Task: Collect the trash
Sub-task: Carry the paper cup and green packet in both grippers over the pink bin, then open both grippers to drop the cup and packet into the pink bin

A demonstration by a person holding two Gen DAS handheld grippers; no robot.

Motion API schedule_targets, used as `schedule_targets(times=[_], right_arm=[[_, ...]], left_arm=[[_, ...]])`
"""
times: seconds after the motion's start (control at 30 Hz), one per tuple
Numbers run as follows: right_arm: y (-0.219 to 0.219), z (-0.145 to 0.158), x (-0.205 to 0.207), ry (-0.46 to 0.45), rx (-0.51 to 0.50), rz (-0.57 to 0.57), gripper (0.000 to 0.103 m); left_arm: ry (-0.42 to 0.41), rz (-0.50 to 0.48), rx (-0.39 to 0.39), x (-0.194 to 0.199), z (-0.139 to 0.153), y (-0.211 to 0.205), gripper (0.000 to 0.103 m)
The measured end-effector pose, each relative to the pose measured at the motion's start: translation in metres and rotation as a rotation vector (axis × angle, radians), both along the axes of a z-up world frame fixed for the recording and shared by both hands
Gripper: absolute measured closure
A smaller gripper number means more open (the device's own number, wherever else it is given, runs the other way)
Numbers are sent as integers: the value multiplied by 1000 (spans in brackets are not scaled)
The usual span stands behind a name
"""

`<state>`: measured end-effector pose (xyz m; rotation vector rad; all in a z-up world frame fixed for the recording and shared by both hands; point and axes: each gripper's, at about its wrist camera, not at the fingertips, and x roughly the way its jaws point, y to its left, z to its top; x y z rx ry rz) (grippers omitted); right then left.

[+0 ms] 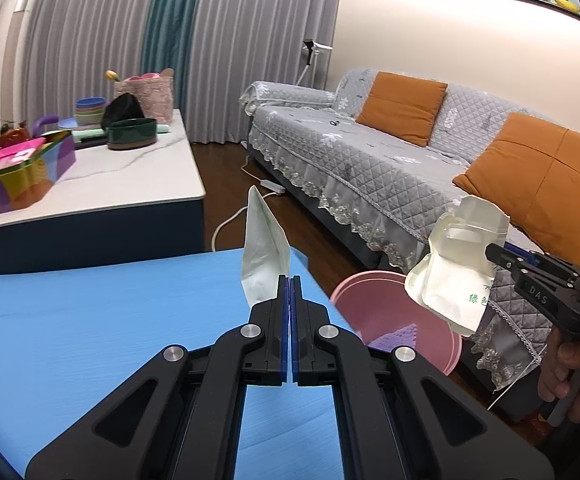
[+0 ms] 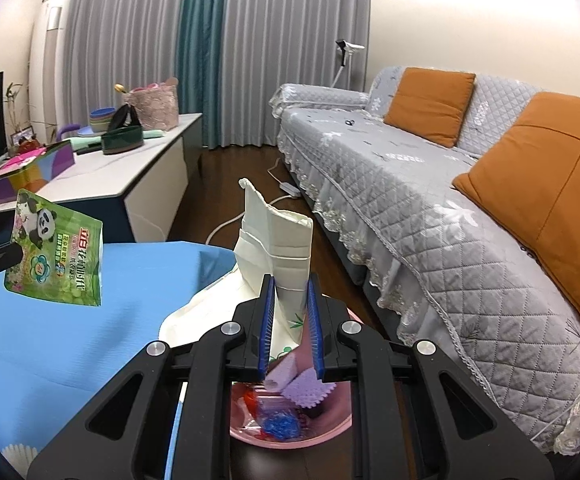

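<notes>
Left tongs (image 1: 290,280) clamp a green pouch (image 2: 55,250) (panda print), right tongs (image 2: 292,280) a cream wrapper (image 2: 285,248).

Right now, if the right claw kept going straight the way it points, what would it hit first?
Probably the sofa's lace-edged front; depth is unclear. The right claw, shut on the cream paper bag, sits above the pink bin.

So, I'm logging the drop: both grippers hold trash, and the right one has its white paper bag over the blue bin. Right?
Not quite: the bin is pink, as the right wrist view shows. The left gripper holds a pouch, and the right gripper holds its white paper bag over it.
</notes>
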<state>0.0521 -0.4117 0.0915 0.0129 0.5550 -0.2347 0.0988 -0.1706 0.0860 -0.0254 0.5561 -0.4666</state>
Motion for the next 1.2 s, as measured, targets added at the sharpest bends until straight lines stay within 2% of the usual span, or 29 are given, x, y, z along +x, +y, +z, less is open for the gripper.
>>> schedule_targets(times=[0.33, 0.67, 1.0, 1.03, 1.07, 1.13, 1.2], right_arm=[[-24, -19, 9, 36, -38, -75, 86], [-42, -39, 25, 69, -56, -139, 86], [-57, -54, 31, 110, -26, -178, 84], [-58, -54, 31, 117, -23, -185, 78], [-60, -55, 30, 118, -17, -193, 62], [-62, -53, 28, 114, -8, -215, 45], [-65, -51, 26, 111, 6, -224, 44]], left_arm=[[32, -94, 7, 9, -15, -51, 102], [64, -199, 66, 23, -39, -110, 102], [91, -264, 101, 34, -46, -138, 102], [93, -267, 102, 35, -45, -139, 99], [94, -269, 106, 35, -43, -138, 95], [84, -255, 107, 33, -38, -134, 76], [75, -239, 104, 30, -31, -127, 73]])
